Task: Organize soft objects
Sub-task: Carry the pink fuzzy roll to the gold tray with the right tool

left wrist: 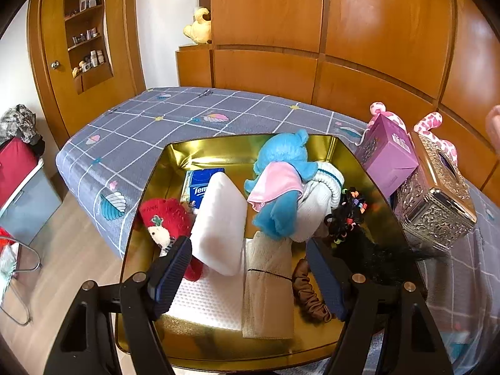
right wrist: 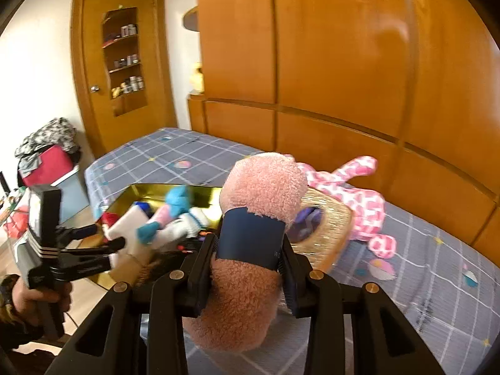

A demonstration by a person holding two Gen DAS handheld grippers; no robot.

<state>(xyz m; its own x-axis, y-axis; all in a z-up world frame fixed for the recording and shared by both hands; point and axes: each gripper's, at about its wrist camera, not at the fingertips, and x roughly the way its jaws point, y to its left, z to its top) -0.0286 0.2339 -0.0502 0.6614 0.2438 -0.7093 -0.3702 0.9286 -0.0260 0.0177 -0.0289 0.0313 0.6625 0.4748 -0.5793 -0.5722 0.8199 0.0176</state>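
Observation:
A gold tin tray [left wrist: 175, 156] sits on the bed and holds a blue plush [left wrist: 281, 168], a red plush doll [left wrist: 165, 218], a white pillow-like pad [left wrist: 218, 218], a tissue pack [left wrist: 203, 187], a beige cloth [left wrist: 268, 281], a brown scrunchie [left wrist: 309, 297] and a black wig [left wrist: 353, 234]. My left gripper [left wrist: 250, 268] is open and empty above the tray's near part. My right gripper [right wrist: 250, 268] is shut on a pink fuzzy roll with a dark blue band [right wrist: 259, 218], held above the bed right of the tray [right wrist: 150, 190].
A purple box [left wrist: 387, 156] and an ornate metal tissue box [left wrist: 437, 200] stand right of the tray. A pink spotted plush [right wrist: 365, 200] lies on the bed behind them. Wooden wardrobe panels [left wrist: 343, 31] back the bed. A red case [left wrist: 15, 162] is at left.

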